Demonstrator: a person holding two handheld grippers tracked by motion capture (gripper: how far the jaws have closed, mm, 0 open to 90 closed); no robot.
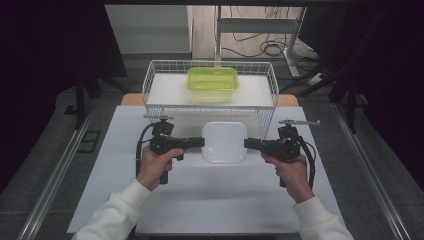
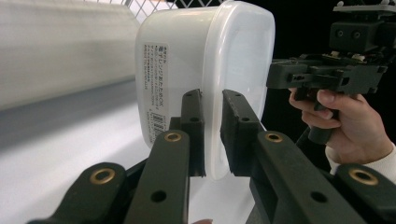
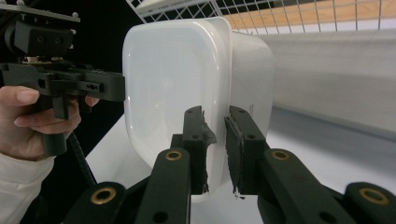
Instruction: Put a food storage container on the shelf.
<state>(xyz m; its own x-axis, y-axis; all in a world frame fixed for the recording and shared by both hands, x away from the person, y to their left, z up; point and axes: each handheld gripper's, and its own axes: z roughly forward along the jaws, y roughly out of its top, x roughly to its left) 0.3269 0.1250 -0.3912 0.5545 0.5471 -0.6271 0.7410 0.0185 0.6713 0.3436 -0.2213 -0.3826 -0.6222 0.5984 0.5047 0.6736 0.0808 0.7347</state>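
A white plastic container (image 1: 224, 142) with a lid hangs between both grippers over the white table top (image 1: 210, 200). My left gripper (image 1: 201, 142) is shut on its left rim, and in the left gripper view the jaws (image 2: 212, 135) pinch the lid's edge, with a printed label (image 2: 159, 88) on the tub's underside. My right gripper (image 1: 247, 143) is shut on the opposite rim; in the right gripper view its jaws (image 3: 215, 144) clamp the rim of the container (image 3: 177, 79). Each gripper view shows the other hand's gripper at the far rim.
Behind the container stands a white wire basket (image 1: 150, 85) holding a green lidded box (image 1: 212, 78). Dark curtains flank the table. Cables lie on the floor beyond. Metal rails run along both table sides.
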